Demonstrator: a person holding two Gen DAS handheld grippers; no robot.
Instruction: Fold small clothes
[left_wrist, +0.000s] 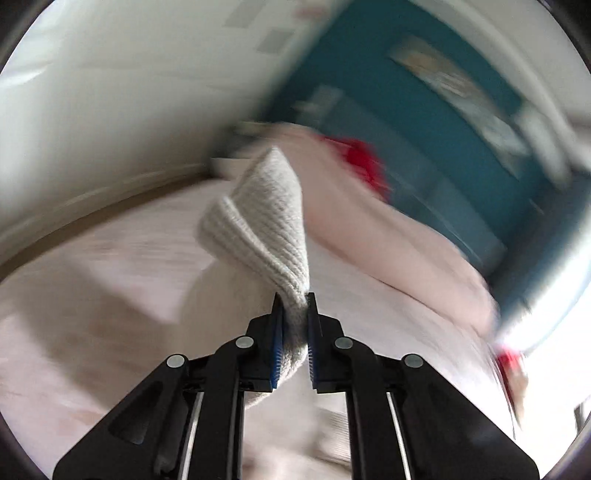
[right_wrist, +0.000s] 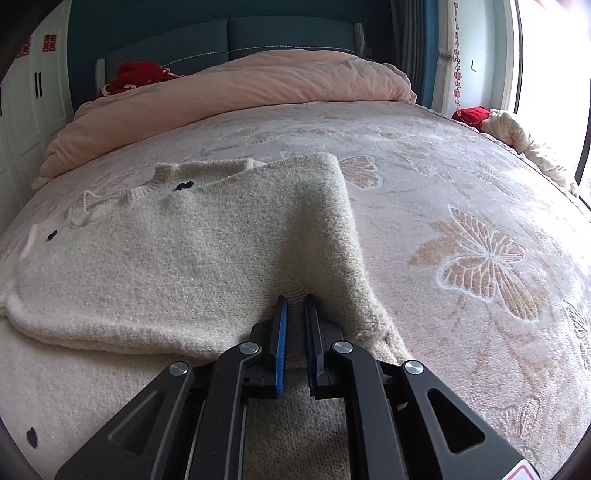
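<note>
A small cream knit sweater with black heart spots lies spread on the pink bed cover. My right gripper is shut on the sweater's near right edge and lifts it into a ridge. In the left wrist view my left gripper is shut on a ribbed cream cuff or hem of the sweater, held up off the bed. That view is blurred by motion.
A rolled pink duvet lies across the head of the bed, with a red cloth at its left end. A teal headboard stands behind. A red item and a cream bundle sit at the right bed edge by the window.
</note>
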